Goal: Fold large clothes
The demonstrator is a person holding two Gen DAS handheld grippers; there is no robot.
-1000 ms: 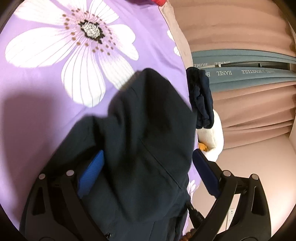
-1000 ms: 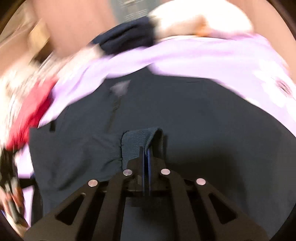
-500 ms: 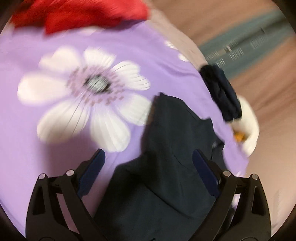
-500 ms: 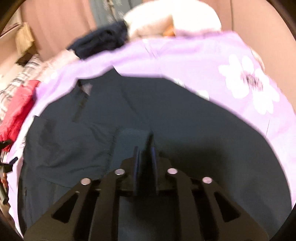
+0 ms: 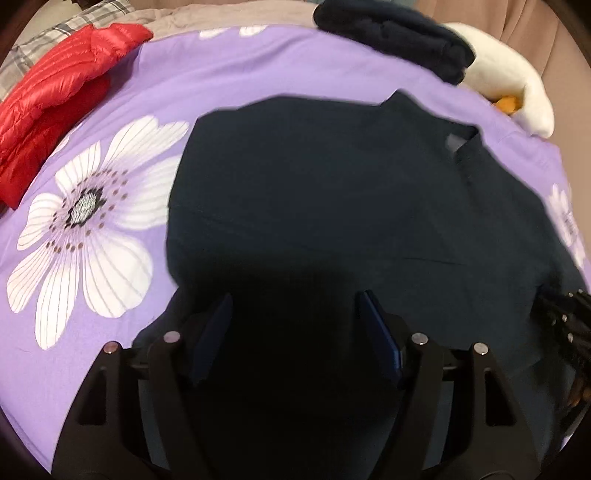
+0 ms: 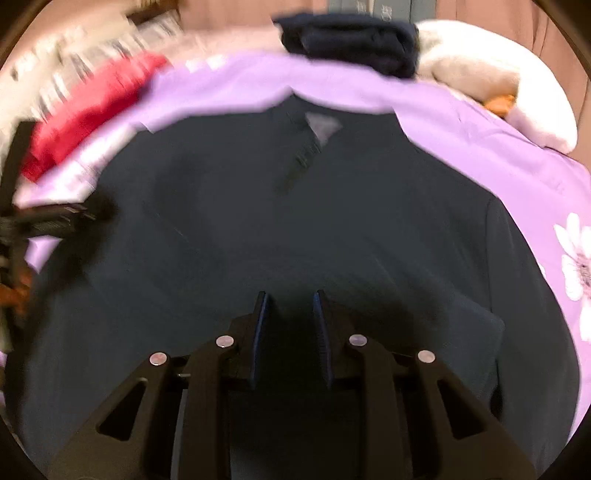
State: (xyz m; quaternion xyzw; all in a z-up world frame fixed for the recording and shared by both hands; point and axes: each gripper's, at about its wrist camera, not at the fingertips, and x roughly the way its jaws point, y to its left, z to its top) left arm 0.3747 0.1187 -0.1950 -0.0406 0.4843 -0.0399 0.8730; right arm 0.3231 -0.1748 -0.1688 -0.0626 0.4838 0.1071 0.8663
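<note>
The right gripper has let go of the dark jacket and holds nothing. The left gripper is closing over it, with no pinch showing. The jacket lies flat on the purple flowered bedspread, sleeves folded in, before the folded navy clothes.

Bed's got a purple bedspread with big white flowers printed on it. A red puffer jacket is bunched at the left edge, a folded navy garment sits at the far side, touching a white plush toy with an orange bit.
</note>
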